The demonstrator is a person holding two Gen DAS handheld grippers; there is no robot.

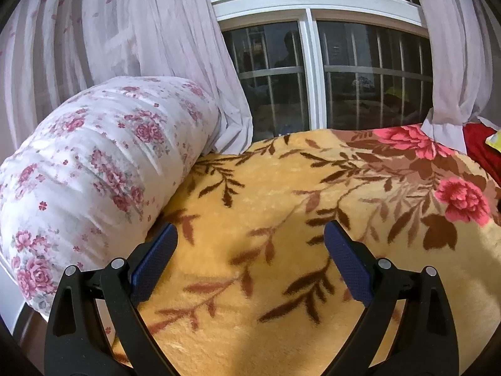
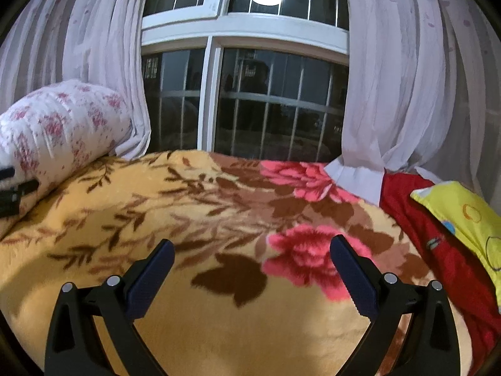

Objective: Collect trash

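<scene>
The rolled floral quilt (image 1: 94, 163) runs out of the left wrist view at the left edge, so its near end cannot be seen; in the right wrist view it is blurred and part-covered by a black piece of the left gripper (image 2: 12, 191), itself cut by the left edge. The yellow pillow (image 2: 469, 219) is cut off at the right edge and only a corner shows in the left wrist view. The red cloth (image 2: 438, 250) under it passes out of sight at the right. In the dark window (image 2: 266, 100) a person's reflection is too dim to make out. The curtains (image 1: 141, 31) hide the window's sides.
</scene>
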